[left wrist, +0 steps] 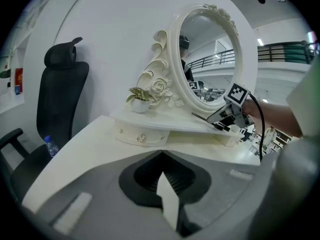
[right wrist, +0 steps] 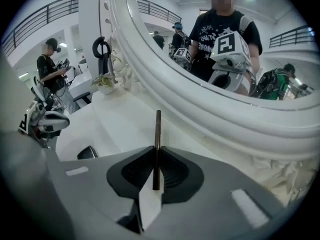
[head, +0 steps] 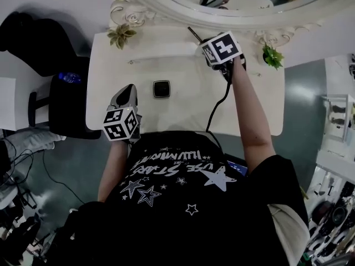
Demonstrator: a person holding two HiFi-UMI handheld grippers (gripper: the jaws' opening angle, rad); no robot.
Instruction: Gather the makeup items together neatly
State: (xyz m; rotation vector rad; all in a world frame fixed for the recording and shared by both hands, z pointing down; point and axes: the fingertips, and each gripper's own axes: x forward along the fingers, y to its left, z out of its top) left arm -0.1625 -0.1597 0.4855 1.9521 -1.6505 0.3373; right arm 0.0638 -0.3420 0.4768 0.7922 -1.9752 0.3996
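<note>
Just past the fingers (right wrist: 132, 173) of the right gripper (right wrist: 156, 151) we see a white carved mirror (right wrist: 200, 109) on a white table (head: 183, 115). Ahead of the fingers (left wrist: 145, 176) of the left gripper (left wrist: 163, 152) stands a potted plant (left wrist: 139, 98). Off to their left is a black chair (left wrist: 62, 99) with a water bottle (left wrist: 50, 145) on it.

Dark brown pencil (right wrist: 157, 144); white table (head: 183, 115)

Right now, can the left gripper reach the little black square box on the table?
Probably yes. The black square box lies on bare table close beside the left gripper, with nothing between them. Its fingers are shut and empty, so they must open first.
</note>
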